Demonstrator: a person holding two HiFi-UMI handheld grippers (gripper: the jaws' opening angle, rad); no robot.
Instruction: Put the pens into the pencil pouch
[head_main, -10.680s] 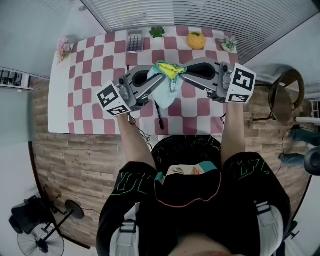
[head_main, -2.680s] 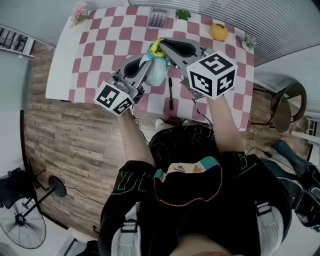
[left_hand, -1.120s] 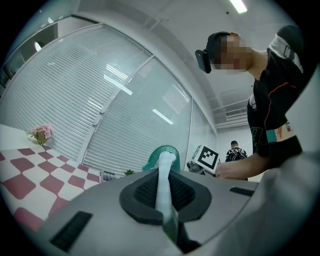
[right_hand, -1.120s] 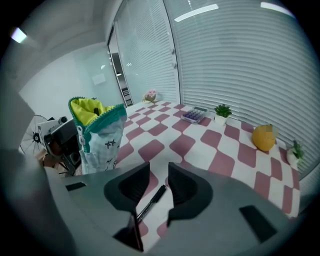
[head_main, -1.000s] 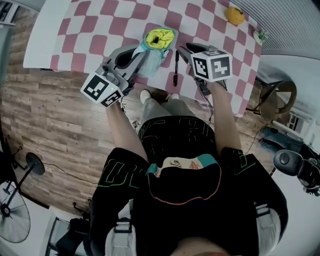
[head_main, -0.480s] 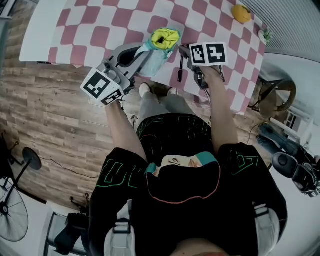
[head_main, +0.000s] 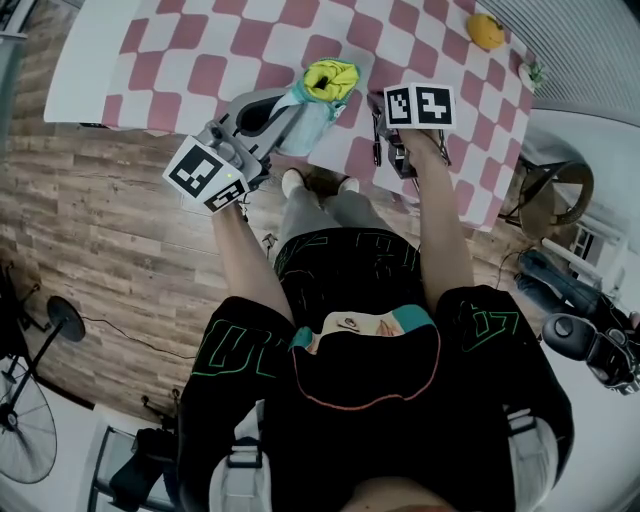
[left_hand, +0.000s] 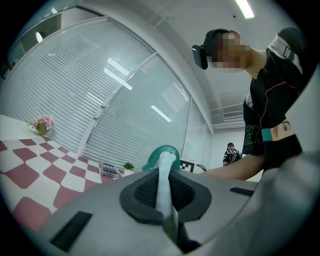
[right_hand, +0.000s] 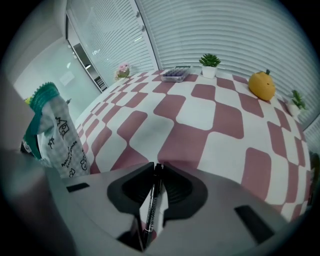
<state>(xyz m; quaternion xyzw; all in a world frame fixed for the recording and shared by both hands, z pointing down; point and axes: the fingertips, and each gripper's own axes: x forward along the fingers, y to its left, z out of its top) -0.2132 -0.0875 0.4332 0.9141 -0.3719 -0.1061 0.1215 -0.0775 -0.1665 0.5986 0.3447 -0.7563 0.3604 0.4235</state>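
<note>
A light blue pencil pouch with a yellow lining stands upright, mouth open, over the table's near edge. My left gripper is shut on its side; in the left gripper view the pouch fabric runs between the pads of the left gripper. My right gripper points down at the checked table, just right of the pouch. Its jaws are closing on a black pen, which lies lengthwise between the pads of the right gripper. The pouch shows at that view's left.
At the table's far side stand a calculator, a small potted plant, an orange pumpkin-shaped thing and pink flowers. Another small plant sits at the right edge. A chair stands right of the table.
My right gripper has come down over the black pen near the table's front edge and its jaws have drawn in around it. The left gripper and the pouch have stayed put.
</note>
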